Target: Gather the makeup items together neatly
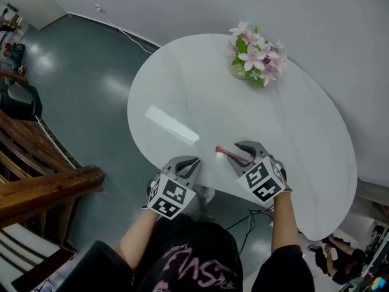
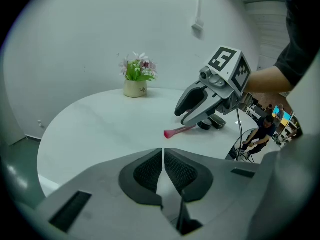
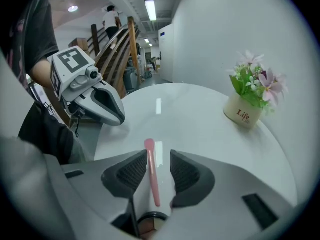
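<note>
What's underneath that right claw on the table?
A pink makeup brush lies on the white table between the right gripper's open jaws, with its bristles sticking out. In the head view, the gripper covers most of its handle.

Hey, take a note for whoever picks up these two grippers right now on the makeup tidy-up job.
Left gripper: shut, empty, by the table's near edge.
Right gripper: jaws apart, pink makeup brush between them, pads not pressing on it.
Things: the brush is near the table's front edge; the flower pot is at the far side. Other makeup items cannot be made out clearly.
Done: nothing visibly gathered yet.
Left: probably settle the brush in place, then bring any other items beside it.
</note>
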